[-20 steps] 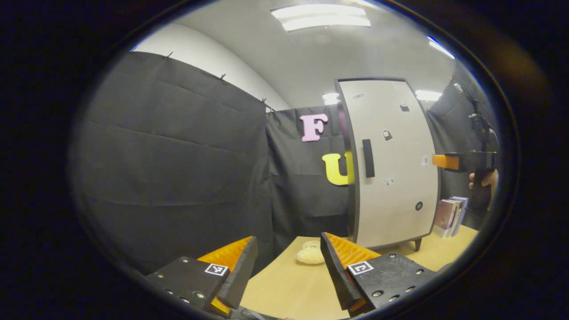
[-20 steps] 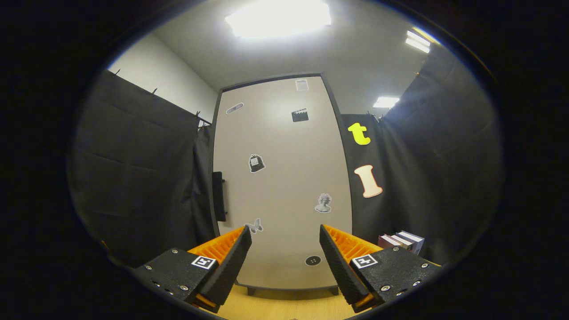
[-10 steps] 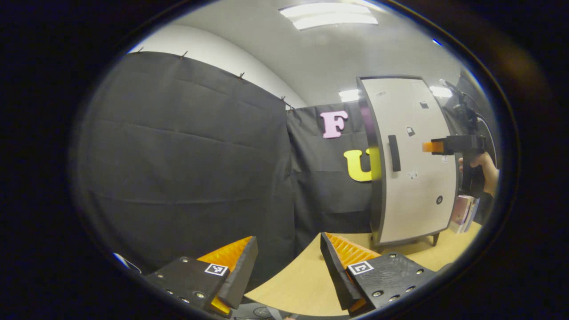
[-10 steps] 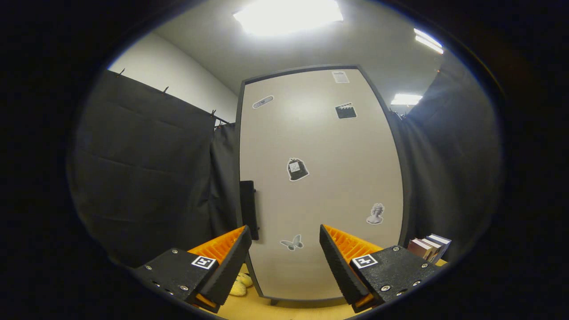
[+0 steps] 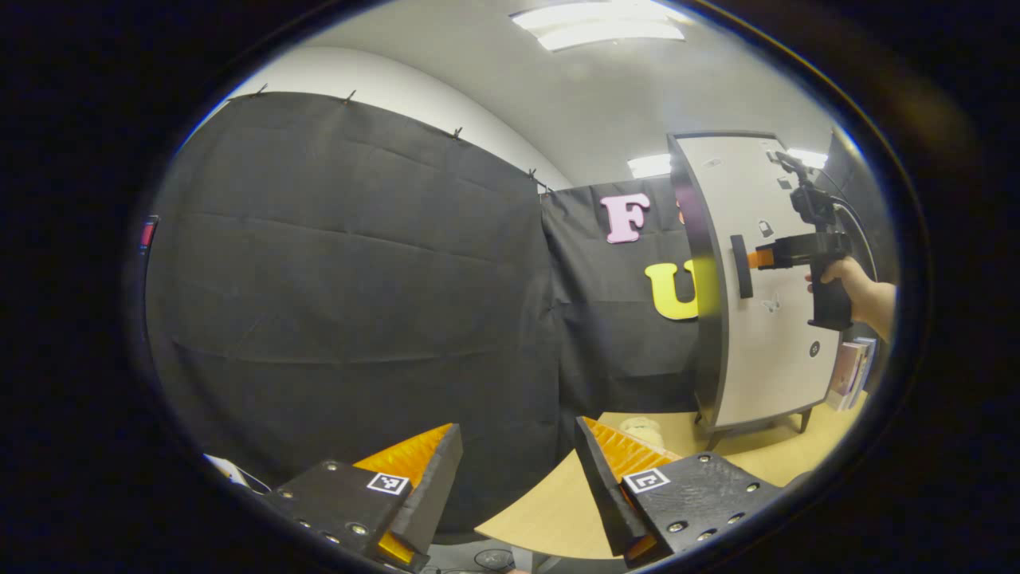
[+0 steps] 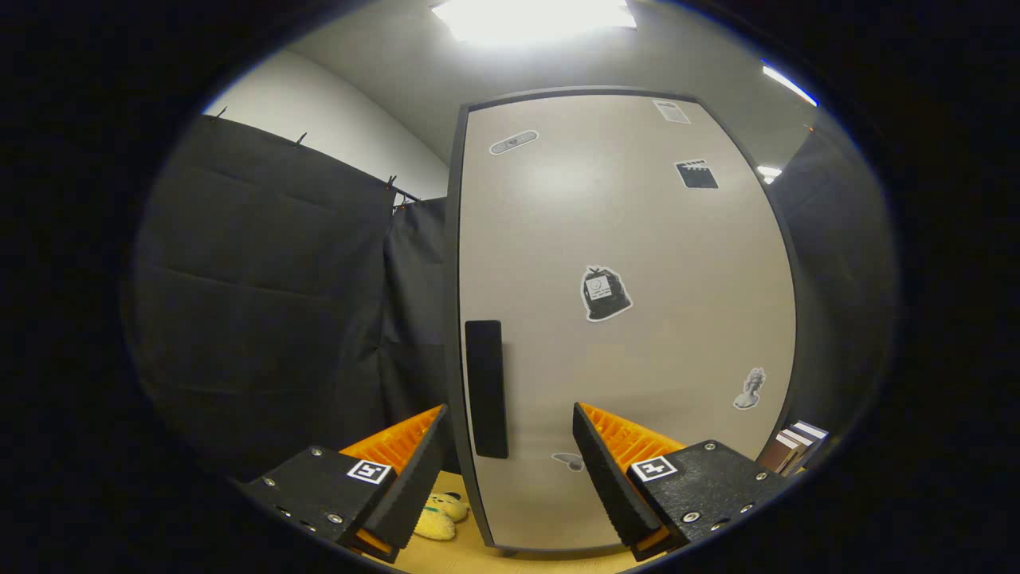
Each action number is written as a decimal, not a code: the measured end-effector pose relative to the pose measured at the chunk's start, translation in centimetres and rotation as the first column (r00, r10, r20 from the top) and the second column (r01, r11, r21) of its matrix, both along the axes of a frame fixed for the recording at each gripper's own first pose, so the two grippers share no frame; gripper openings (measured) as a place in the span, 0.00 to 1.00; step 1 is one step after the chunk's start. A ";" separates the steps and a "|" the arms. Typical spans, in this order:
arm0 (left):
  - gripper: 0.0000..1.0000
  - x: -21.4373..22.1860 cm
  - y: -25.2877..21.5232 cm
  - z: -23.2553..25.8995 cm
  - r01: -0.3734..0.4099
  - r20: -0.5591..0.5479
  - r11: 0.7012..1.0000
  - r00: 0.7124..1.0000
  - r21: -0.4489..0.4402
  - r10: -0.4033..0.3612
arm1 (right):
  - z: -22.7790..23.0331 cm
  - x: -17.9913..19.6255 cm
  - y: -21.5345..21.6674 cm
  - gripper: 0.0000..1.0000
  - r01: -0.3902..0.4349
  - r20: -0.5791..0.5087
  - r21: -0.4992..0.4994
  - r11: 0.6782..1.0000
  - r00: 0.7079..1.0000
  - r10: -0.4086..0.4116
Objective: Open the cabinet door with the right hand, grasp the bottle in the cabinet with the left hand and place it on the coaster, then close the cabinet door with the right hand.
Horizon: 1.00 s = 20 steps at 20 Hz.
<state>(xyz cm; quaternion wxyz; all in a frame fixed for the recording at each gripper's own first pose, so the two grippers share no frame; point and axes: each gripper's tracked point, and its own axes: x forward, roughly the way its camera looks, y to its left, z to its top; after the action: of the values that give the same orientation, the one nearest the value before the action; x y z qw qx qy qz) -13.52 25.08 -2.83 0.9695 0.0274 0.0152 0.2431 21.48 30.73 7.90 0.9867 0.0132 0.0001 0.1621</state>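
We are holding the right gripper [image 6: 510, 446], fingers spread, before the closed cabinet door [image 6: 637, 335] and its handle [image 6: 486, 388], centre frame; left gripper [image 5: 518, 470] is waiting open. Everything remains undone.

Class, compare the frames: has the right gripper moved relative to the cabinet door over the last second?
Yes. In the left gripper view the right gripper has closed in on the door handle; in the right gripper view the cabinet door looms larger.
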 end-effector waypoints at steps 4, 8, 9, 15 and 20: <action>0.88 -0.6 1.5 -0.4 -0.015 -0.005 1.000 1.000 -0.006 0.015 | -0.5 2.5 2.4 0.84 0.004 -0.039 -0.020 1.000 0.999 -0.005; 0.82 -0.8 2.7 -0.7 -0.028 -0.006 1.000 1.000 -0.011 0.028 | -1.4 4.5 3.4 0.68 0.033 -0.097 -0.045 0.998 0.995 -0.038; 0.82 -0.9 3.0 -0.7 -0.032 -0.004 0.999 0.999 -0.014 0.032 | -1.7 4.9 3.5 0.65 0.043 -0.115 -0.050 0.998 0.992 -0.049; 0.82 -1.4 4.0 -1.3 -0.038 0.001 0.999 0.999 -0.031 0.038 | -2.6 5.7 3.5 0.33 0.073 -0.153 -0.065 0.995 0.985 -0.083; 0.82 -0.5 3.6 -1.1 -0.006 0.010 0.999 1.000 -0.041 0.007 | -2.6 4.9 3.3 0.22 0.034 -0.181 -0.078 0.996 0.982 -0.048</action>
<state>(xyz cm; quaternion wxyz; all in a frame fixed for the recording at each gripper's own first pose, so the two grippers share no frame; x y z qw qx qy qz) -14.00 28.65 -3.95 0.9691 0.0062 0.0152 0.2459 26.39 34.02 5.29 0.9855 -0.0090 0.0962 0.1397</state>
